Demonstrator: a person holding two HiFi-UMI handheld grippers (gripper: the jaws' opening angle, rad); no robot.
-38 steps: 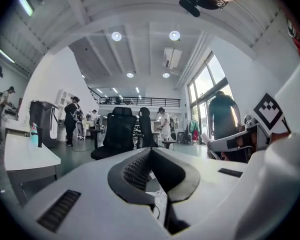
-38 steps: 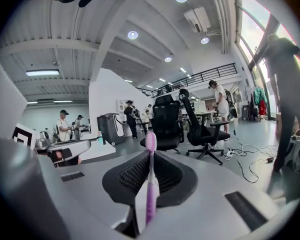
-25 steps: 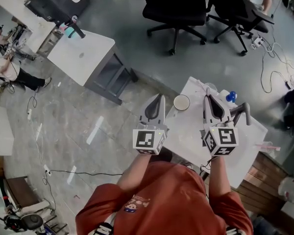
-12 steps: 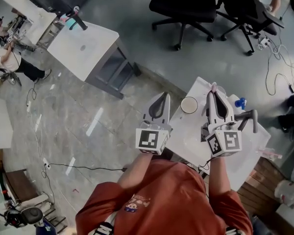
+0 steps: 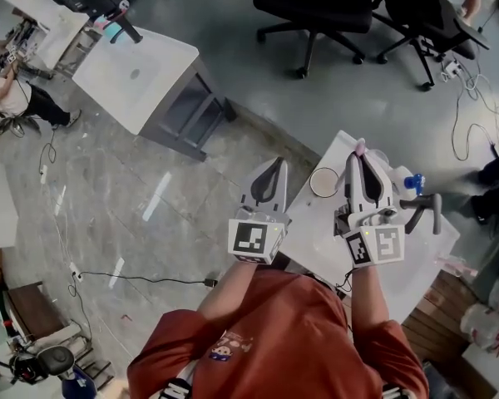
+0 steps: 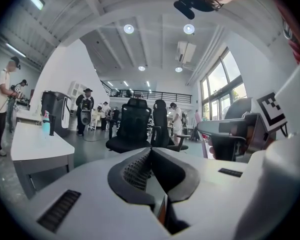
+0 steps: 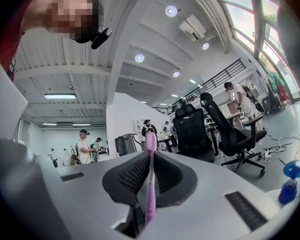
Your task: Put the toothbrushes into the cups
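The right gripper (image 5: 358,156) clamps a pink toothbrush (image 7: 150,181) lengthwise between its jaws, one end poking past the tips, above the white table's (image 5: 316,233) far left corner and just right of the cup (image 5: 312,182). The left gripper (image 5: 274,164), jaws closed on nothing, hangs beyond the table's left edge.

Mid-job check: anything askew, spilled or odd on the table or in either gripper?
Nothing stands out. The right gripper is shut on the pink toothbrush, which lies straight along its jaws with the head past the tips. The cup stands upright on the white table, with no spill showing. The left gripper is shut and empty.
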